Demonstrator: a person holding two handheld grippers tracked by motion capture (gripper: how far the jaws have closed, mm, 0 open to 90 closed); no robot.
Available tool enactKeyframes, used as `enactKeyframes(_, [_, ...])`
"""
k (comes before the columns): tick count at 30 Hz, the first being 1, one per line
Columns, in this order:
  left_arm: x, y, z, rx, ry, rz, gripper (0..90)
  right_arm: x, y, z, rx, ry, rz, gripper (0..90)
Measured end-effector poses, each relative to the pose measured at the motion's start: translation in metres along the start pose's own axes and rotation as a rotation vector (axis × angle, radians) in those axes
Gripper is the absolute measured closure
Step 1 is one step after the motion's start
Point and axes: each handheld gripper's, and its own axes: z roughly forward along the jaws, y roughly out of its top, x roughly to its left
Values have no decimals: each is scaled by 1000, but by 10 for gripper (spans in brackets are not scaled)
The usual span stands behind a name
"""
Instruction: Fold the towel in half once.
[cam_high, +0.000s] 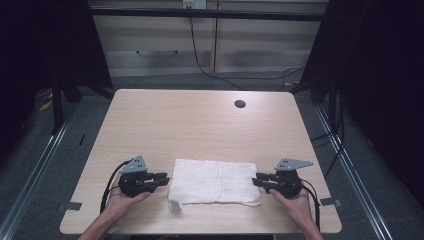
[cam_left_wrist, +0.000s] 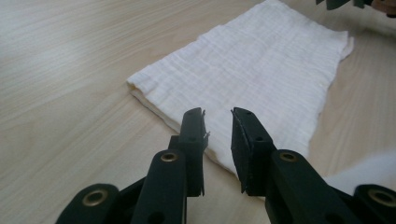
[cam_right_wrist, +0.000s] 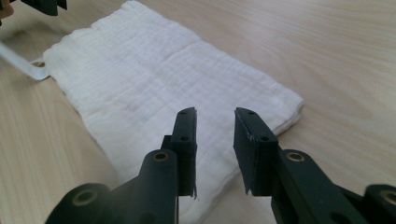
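High view: nearest us, our two hands enter from the bottom edge, each carrying a black two-jaw gripper. Our left gripper (cam_high: 166, 178) lies level at the left short edge of the folded white woven cloth (cam_high: 215, 181); our right gripper (cam_high: 255, 179) faces it at the opposite short edge. The cloth is a flat rectangle on the near half of the pale wood-grain table (cam_high: 200, 120), with one small corner curled up at its near left. In the left gripper view, the left gripper (cam_left_wrist: 218, 114) stands released, a clear gap between its jaws and nothing pinched, its tips over the cloth's (cam_left_wrist: 252, 70) edge. The right gripper view shows the same for the right gripper (cam_right_wrist: 215, 114): parted jaws, cloth (cam_right_wrist: 154, 79) below them, not gripped. We judge that the cloth is laid out and let go, or about to be taken up again. To regrasp well, we would lower each jaw pair astride all layers of the edge together, at matching points. Farther off, a round dark cable hole (cam_high: 240, 104) sits in the table's far side.
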Motion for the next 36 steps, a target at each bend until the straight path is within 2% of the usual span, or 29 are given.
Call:
enactKeyframes(3, [4,5,8,22,23,2,729,-6,6,4,5,-16,3,717])
enactKeyframes(7, [5,13,20,44,22,13,734,-17,17,15,17,-25,1,753])
enactKeyframes(8, [5,16,25,68,32,39,734,-18,19,17,21,-23,5,756])
enactKeyframes(9, [6,19,29,63,44,56,733,-21,21,20,24,-22,0,760])
enactKeyframes(10, [9,21,32,53,28,31,738,-24,24,24,36,-25,-1,764])
enactKeyframes(11, [11,23,37,74,33,41,748,-28,28,29,51,-31,-8,770])
enactKeyframes(12, [13,24,40,84,40,48,752,-32,30,35,51,-34,4,781])
enactKeyframes(14, [15,21,46,93,29,33,758,-37,31,42,67,-33,18,790])
enactKeyframes(16, [16,16,49,115,36,43,759,-41,30,48,81,-40,29,799])
enactKeyframes(18, [17,15,49,119,32,47,761,-44,27,52,87,-28,33,799])
enactKeyframes(20, [18,14,47,117,30,34,773,-44,24,55,105,-25,37,799])
enactKeyframes(22, [19,12,48,112,29,37,774,-44,22,55,109,-39,33,798])
enactKeyframes(26, [19,10,47,116,29,36,774,-44,22,53,95,-50,33,722])
enactKeyframes(30, [19,8,45,112,26,34,774,-50,23,52,77,-63,55,668])
enactKeyframes(33, [19,6,42,114,23,29,774,-53,21,57,88,-46,60,634])
enactKeyframes(36, [19,6,39,122,27,34,774,-50,22,60,92,-30,44,639])
